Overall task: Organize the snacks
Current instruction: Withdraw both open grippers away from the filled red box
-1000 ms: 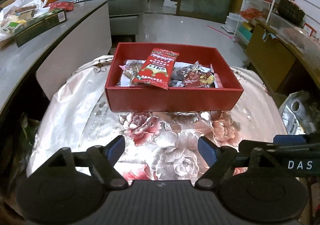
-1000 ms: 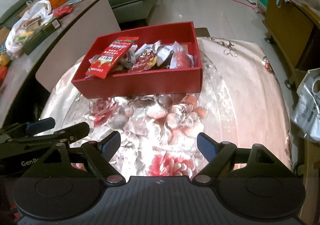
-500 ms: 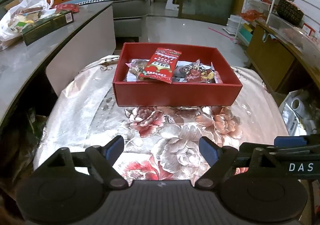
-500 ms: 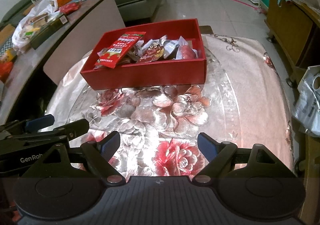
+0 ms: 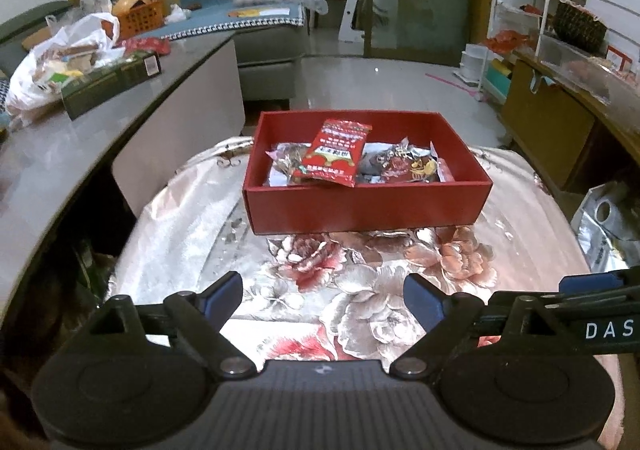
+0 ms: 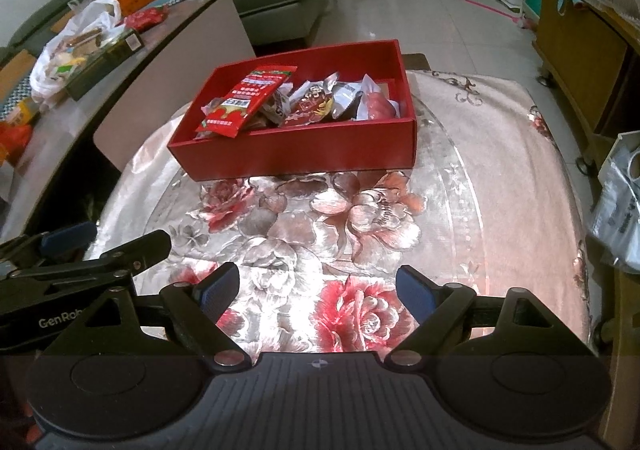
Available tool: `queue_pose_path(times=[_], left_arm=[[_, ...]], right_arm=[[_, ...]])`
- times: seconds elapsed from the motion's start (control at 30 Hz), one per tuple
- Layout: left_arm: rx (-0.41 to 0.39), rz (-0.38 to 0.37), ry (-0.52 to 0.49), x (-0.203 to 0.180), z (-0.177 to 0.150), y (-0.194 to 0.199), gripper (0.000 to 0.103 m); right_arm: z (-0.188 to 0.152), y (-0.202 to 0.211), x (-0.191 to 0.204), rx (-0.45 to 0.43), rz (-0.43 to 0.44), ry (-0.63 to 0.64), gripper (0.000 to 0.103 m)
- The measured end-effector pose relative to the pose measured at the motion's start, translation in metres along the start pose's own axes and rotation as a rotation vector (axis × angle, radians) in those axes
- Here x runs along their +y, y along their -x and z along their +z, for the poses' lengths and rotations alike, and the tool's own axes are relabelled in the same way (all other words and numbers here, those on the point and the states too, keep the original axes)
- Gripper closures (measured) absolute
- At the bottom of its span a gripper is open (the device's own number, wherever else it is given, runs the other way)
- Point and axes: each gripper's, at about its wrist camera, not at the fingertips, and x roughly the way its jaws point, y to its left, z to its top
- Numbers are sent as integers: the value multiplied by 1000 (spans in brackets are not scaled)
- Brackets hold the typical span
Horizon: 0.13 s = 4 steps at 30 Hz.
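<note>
Black tools (image 5: 322, 296) (image 6: 318, 290) lettered "DAS", "GenRob": left opening, right released, both empty.

Snack packets (image 5: 404, 165) (labels unreadable) half-buried

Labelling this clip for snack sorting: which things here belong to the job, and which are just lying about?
Part of the job:
- red box on the flowered table
- red snack packet on top of the pile
- other wrapped snacks in the box
- left gripper, jaws opening, nothing between them
- right gripper, open, empty

Lying about:
- white plastic bag
- orange basket
- green carton
- silver bag
</note>
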Motion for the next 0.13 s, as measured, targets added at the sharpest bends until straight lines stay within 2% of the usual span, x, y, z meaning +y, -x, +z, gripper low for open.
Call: queue_pose_path(times=[0.13], left_arm=[[-22, 14, -10, 0, 1, 4, 18]], right_arm=[[0, 0, 0, -1, 5, 3, 13]])
